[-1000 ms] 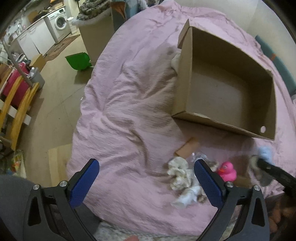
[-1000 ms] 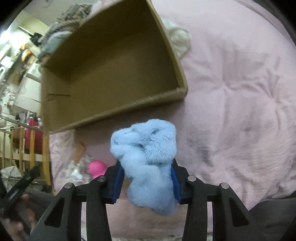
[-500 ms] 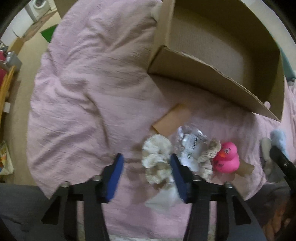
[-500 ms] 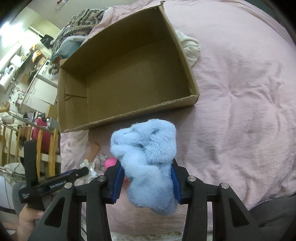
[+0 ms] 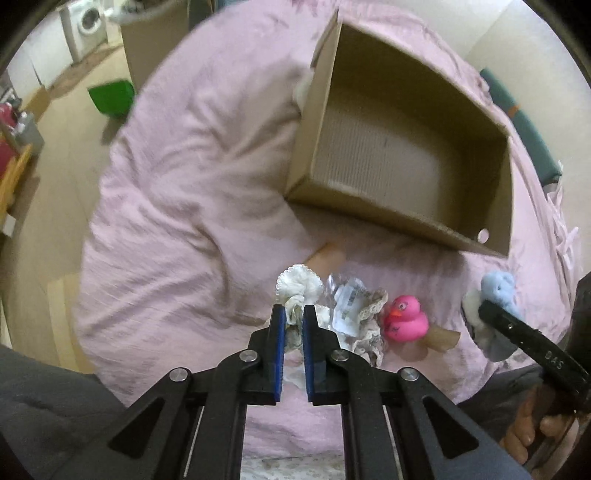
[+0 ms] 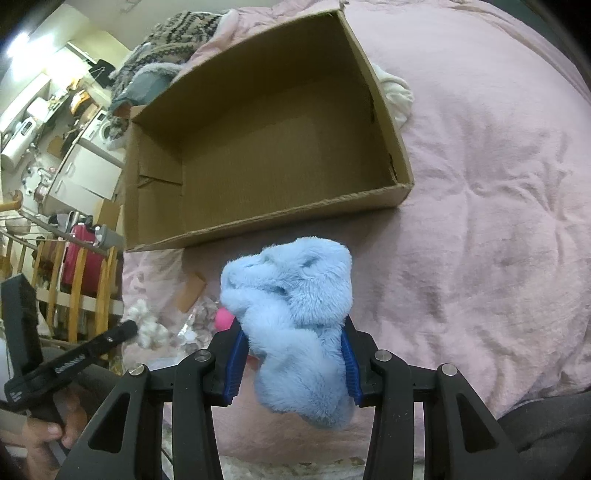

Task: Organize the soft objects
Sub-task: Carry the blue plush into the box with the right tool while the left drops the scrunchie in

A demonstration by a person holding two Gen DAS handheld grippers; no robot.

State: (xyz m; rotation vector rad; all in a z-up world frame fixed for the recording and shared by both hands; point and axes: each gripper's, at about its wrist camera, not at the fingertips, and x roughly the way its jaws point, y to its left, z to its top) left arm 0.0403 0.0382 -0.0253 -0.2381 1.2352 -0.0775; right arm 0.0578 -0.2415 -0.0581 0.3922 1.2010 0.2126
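- The left gripper [image 5: 294, 314] has its blue pads pinched nearly together on a cream frilly scrunchie [image 5: 298, 291], which bulges out past the fingertips over the pink duvet [image 5: 177, 206].
- The right gripper [image 6: 291, 347] is clamped on a fluffy light-blue soft toy [image 6: 295, 314], the fur spilling above and below the pads (it hangs clear of the bedding as far as the right wrist view shows).
- An open cardboard box [image 5: 369, 212] sits on the duvet on the far side of both grippers; its interior shows only bare cardboard.
- Just right of the scrunchie lie a crinkled clear packet with a white label [image 5: 347, 306] and some lace trim [image 5: 369, 332], touching one another.
- A pink rubber duck [image 5: 404, 319] stands right of the lace, with a flat brown cardboard scrap [image 5: 441, 338] beside it.
- Another cardboard piece [image 5: 327, 254] lies between the scrunchie and the box's near wall.
- A white cloth [image 6: 397, 94] is tucked against the box's far outer side.
- Off the bed to the far left are a green bin [image 5: 110, 98] and a washing machine [image 5: 85, 27].
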